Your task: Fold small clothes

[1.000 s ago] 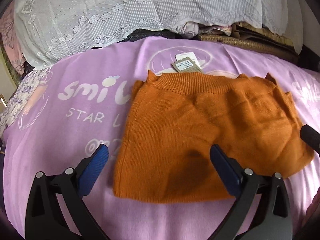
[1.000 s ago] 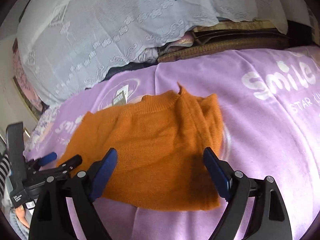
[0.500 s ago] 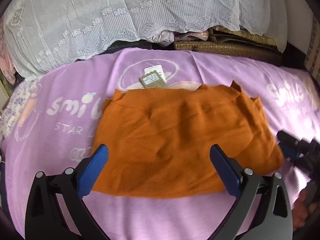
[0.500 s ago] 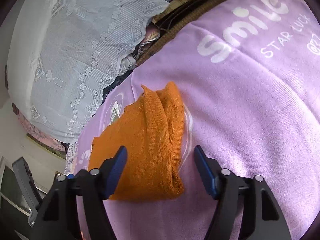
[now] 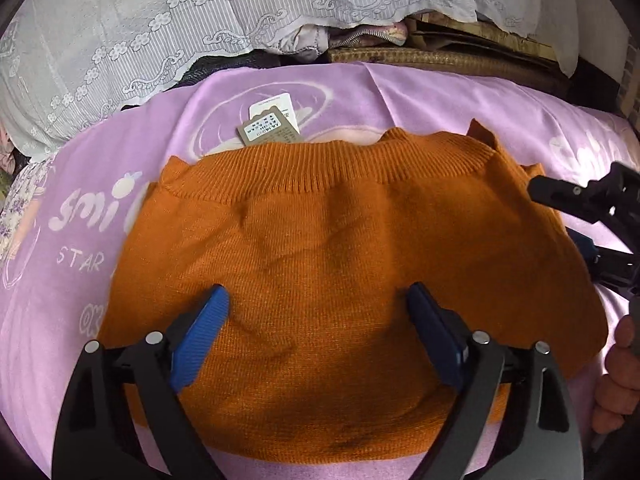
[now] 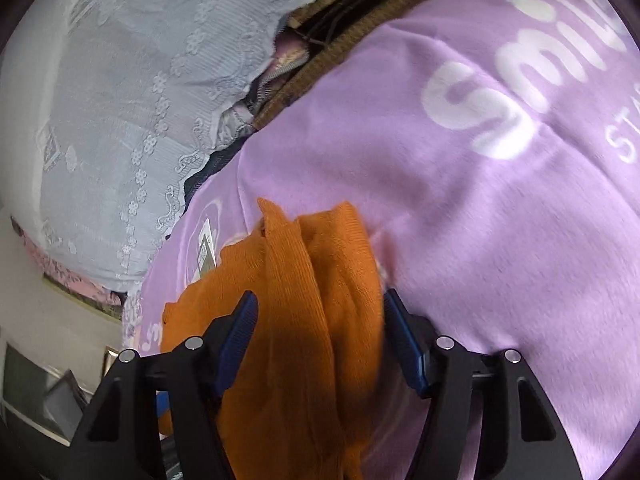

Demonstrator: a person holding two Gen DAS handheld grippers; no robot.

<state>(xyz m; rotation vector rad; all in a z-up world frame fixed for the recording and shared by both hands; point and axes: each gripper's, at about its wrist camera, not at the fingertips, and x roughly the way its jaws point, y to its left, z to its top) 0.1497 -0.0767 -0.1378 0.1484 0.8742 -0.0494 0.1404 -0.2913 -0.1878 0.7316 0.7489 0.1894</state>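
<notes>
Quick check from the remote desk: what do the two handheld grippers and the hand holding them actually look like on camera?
Both match: the left gripper and right gripper have matte black angular plastic arms with triangular cut-outs, round silver screw heads, and ribbed blue pads on their fingers. No cables or markings show. A bare hand shows at the left view's edge, no sleeve visible.

My left gripper's (image 5: pixel 316 330) arms cover the sweater's (image 5: pixel 340 248) near hem corners, and my right gripper (image 5: pixel 592 216) is cut off by that view's right edge. The tags (image 5: pixel 269 127) are half tucked behind the collar, their print too small to read. In the right wrist view the sweater (image 6: pixel 304 320) is blurred and runs out past the bottom edge, so whether my right gripper's (image 6: pixel 318 332) pads touch it I cannot tell.
</notes>
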